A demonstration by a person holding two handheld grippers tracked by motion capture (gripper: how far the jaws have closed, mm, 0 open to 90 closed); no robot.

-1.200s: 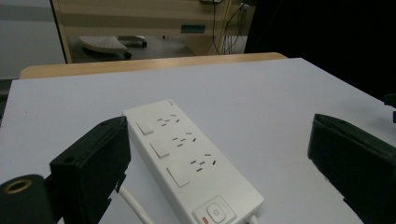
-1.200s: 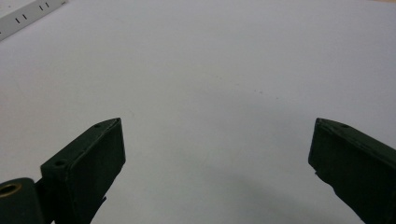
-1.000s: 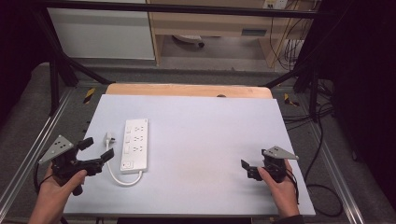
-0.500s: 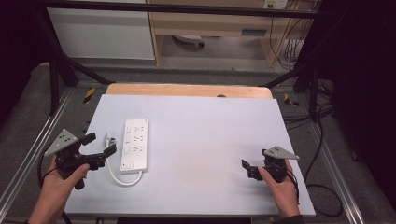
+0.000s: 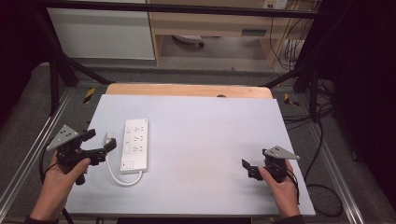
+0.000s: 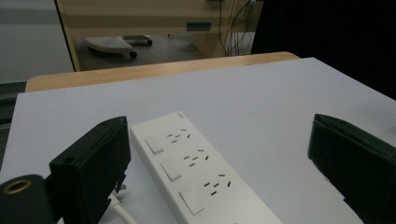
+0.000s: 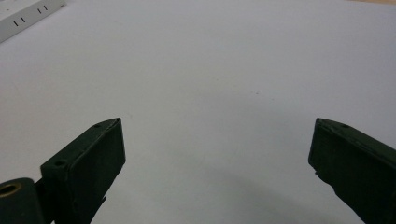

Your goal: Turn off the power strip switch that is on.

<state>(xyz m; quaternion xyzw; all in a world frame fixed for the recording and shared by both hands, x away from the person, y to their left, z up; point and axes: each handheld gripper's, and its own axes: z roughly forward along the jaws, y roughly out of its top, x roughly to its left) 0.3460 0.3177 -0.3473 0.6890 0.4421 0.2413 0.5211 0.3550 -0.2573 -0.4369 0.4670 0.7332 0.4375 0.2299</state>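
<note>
The power strip (image 5: 134, 144) lay flat on the left part of the white table (image 5: 205, 140), sockets up, its white cable (image 5: 117, 176) looping off the near end and its plug (image 5: 109, 138) resting just beside its left edge. Over the last second you lifted your left gripper (image 5: 99, 143) and swung it in from the table's left edge toward that plug; its jaws stood wide apart, holding nothing. In the left gripper view the strip (image 6: 198, 175) sat between the jaws, the plug prongs (image 6: 120, 187) probably just behind the left one, hard to tell. Your right gripper (image 5: 249, 168) hadn't budged near the right edge, also spread and empty. Looked like you were lining up a plug grab, no contact made.
</note>
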